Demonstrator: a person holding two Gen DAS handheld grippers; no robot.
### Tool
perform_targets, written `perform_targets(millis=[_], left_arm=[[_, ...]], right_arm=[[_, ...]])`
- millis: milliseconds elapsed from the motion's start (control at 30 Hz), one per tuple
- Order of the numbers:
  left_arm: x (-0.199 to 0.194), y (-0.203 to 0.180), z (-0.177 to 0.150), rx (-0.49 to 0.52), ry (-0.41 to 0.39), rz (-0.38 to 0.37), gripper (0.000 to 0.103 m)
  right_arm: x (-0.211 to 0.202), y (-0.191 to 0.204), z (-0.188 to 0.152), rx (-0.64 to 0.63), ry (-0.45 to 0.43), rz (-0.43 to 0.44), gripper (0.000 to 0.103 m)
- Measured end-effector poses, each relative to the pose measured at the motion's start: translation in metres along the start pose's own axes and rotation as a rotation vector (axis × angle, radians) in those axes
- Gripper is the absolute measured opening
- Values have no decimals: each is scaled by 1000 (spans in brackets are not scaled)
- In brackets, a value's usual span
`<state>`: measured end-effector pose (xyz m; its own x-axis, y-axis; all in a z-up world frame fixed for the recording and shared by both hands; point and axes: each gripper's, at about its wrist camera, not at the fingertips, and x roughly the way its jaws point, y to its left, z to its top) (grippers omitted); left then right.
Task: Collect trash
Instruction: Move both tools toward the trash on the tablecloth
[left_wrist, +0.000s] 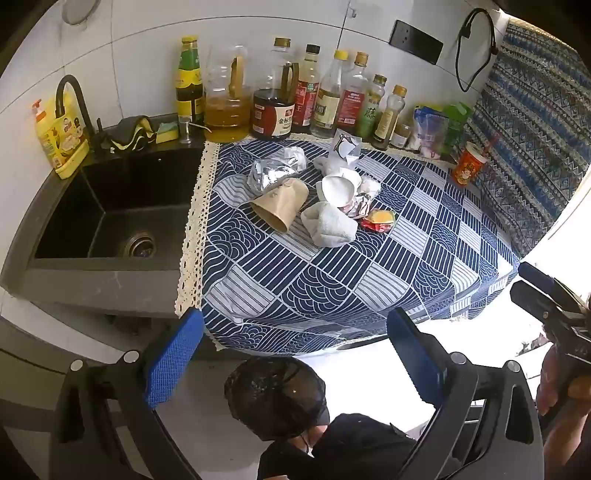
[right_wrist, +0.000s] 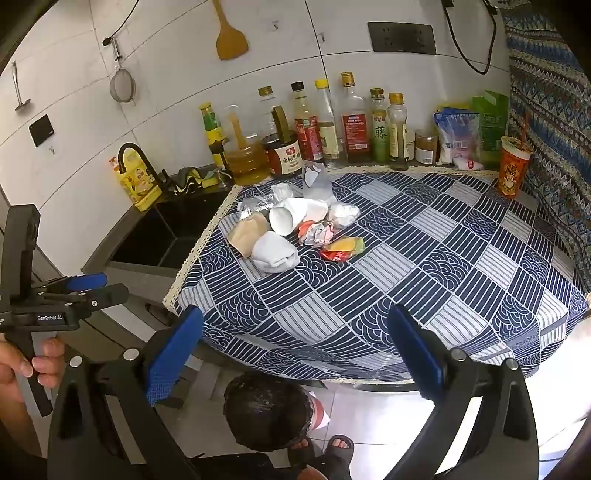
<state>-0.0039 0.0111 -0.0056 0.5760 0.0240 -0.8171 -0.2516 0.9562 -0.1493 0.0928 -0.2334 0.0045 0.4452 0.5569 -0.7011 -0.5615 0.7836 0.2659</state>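
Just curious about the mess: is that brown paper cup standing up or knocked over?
Knocked over: the brown paper cup lies on its side on the tablecloth, its open mouth facing sideways.

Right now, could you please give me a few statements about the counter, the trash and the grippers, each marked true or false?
1. Both the left gripper and right gripper are open and empty. True.
2. The brown paper cup stands upright. False: it lies on its side.
3. The trash pile sits on the patterned cloth. True.
4. The sink is full of dishes. False: its basin shows none.
5. The red cup stands apart from the pile. True.
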Motion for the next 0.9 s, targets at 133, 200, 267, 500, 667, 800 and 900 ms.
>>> perform_targets(millis=[133,200,267,500,667,800,900], left_arm=[[-2,3,1,3,-2,-2,96],[-2,4,1,3,-3,-7,96],[-3,6,2,2,-3,-7,96],[-3,8,4,5,-5,-10,96],[-5,12,4,-1,-8,-19,96],[-4,13,3,2,-7,-20,96],[-4,12,3,5,-7,-23,96]], right_arm=[[-1,2,1,3,3,1,99],[-2,2,2,8,2,4,99],[2,1,1,-2,0,11,99],[4,0,-1,-9,-5,-3,99],[1,5,-1,-4,-10,-16,99],[-1,8,-2,-14,-20,-28,99],[1,8,-3,41,33,-2,99]])
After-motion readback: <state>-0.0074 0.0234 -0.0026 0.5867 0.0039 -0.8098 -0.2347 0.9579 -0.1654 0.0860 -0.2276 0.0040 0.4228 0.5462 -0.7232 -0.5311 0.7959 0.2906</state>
